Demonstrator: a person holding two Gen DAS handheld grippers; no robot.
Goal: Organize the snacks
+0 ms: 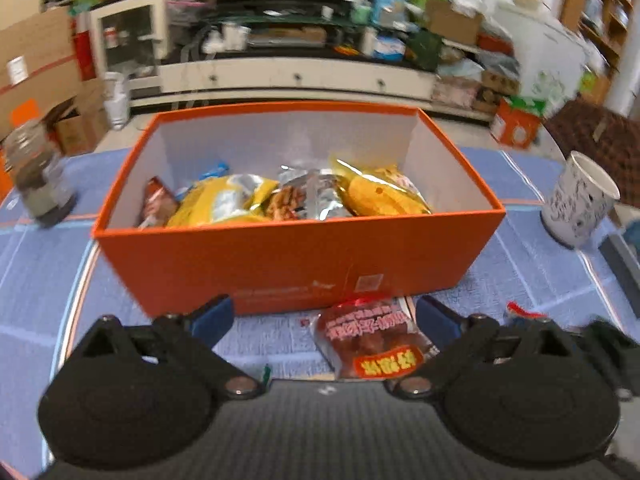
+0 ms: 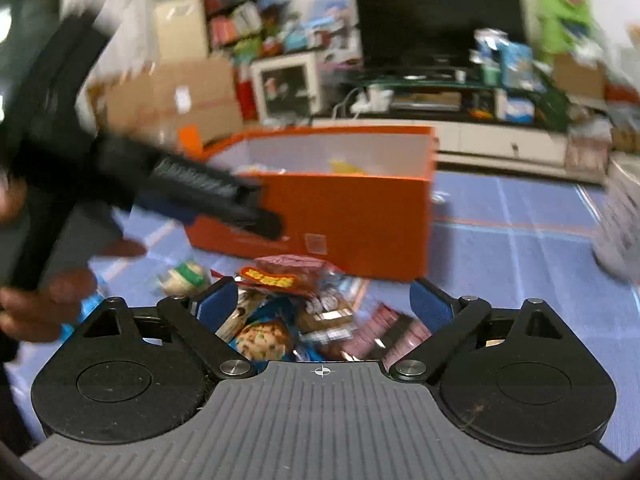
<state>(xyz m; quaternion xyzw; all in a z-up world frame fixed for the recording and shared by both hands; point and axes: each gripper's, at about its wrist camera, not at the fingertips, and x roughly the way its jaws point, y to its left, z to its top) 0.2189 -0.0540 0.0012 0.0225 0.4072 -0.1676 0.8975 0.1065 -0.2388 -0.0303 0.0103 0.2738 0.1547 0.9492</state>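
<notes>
An orange box (image 1: 296,264) stands on the blue checked cloth and holds several yellow, silver and brown snack bags (image 1: 304,200). My left gripper (image 1: 324,318) is open just in front of the box, and a red snack packet (image 1: 372,340) lies on the cloth between its fingers, nearer the right one. My right gripper (image 2: 324,304) is open over a loose pile of snacks, among them a cookie packet (image 2: 264,338) and that red packet (image 2: 288,274). In the right wrist view the left gripper (image 2: 256,216) reaches in from the left, held by a hand (image 2: 40,308), in front of the orange box (image 2: 360,220).
A patterned paper cup (image 1: 580,200) stands right of the box, and a blurred dark jar (image 1: 38,184) stands left of it. Bare blue cloth (image 2: 520,240) stretches right of the box. Behind are a white TV stand (image 1: 296,80), cardboard boxes and cluttered shelves.
</notes>
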